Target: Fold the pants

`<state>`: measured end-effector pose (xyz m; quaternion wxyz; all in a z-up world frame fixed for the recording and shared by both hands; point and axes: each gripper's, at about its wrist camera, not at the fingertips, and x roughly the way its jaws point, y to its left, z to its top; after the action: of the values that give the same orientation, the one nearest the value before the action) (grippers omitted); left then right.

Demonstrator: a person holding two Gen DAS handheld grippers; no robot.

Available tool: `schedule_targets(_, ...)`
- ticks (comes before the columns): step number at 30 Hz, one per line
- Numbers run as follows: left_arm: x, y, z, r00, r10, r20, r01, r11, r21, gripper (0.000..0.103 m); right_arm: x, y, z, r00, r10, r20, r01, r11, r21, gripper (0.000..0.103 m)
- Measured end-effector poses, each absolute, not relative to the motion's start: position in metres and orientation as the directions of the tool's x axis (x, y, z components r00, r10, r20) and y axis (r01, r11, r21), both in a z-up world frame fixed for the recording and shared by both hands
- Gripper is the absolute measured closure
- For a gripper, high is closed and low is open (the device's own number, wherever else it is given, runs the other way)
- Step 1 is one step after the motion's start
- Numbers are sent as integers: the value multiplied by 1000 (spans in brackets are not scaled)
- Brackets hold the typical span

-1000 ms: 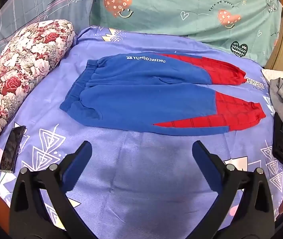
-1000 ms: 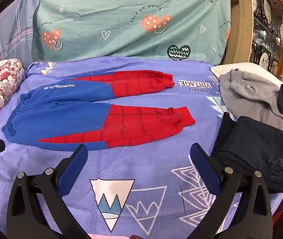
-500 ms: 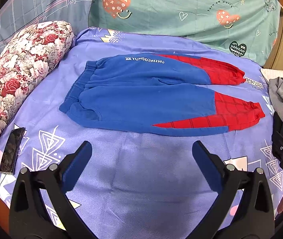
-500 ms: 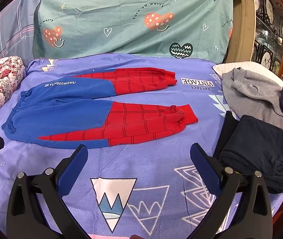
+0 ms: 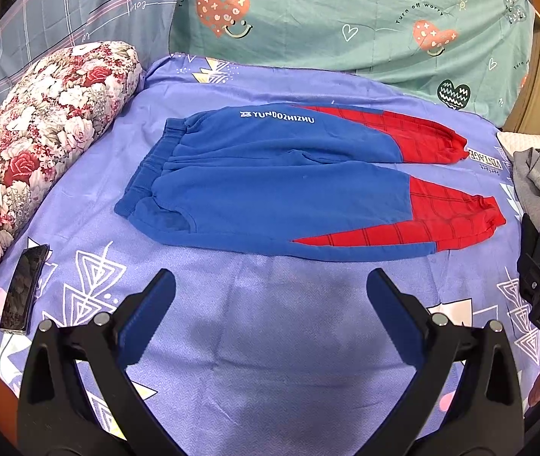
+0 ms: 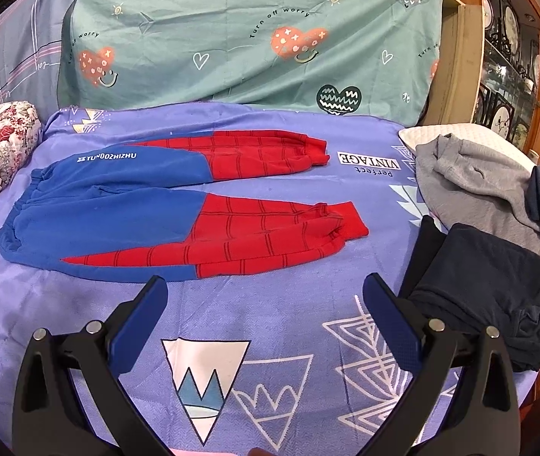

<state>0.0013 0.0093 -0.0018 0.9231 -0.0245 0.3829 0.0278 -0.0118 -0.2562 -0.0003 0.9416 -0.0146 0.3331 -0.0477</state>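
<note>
Bed sheet (image 5: 270, 342): a lilac-purple sheet with white triangle drawings covers the whole bed; in the right wrist view the printed words "Perfect VINTAGE" lie just beyond the cuff of the far leg.

Green cover (image 6: 232, 38): a teal cloth with hearts and the words "Turn off worry" stands upright behind the bed, along its far edge.

Pants (image 5: 270, 197): blue and red pants lie flat and unfolded in the middle of the sheet. The blue waistband points to the left, the two red legs with a dark grid pattern point to the right. The legs lie side by side, a little apart at the cuffs. White letters run along the far leg near the waist. No gripper touches the pants.

Flower pillow (image 5: 34, 133): a long roll pillow with red and white roses lies on the left edge of the bed, near the waistband but apart from it.

Grey garment (image 6: 471, 186): crumpled on the right side of the bed, on a white pillow.

Dark folded clothes (image 6: 490, 292): a navy pile lies in front of the grey garment, well apart from the red cuffs.

Left gripper (image 5: 270, 296): the two blue-padded fingers stand wide apart, holding nothing, above bare sheet just before the near leg.

Right gripper (image 6: 266, 296): also wide apart and holding nothing, above the sheet near the red part of the near leg.

Phone (image 5: 23, 288): a dark phone lies on the sheet at the left, beside the flower pillow.
</note>
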Motion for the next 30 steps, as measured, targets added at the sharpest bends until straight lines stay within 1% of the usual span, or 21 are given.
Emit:
schedule_targets(7,4,8,0,704,30,-710,-63,998,-21,2,-9,-252,-2,766,-88,-637,67,996,-58,1)
schedule_targets(30,2,4,3,709,20,-705,-51,998,-22,2,-11,-253,3,775,-88,-626,69,996,-54,1)
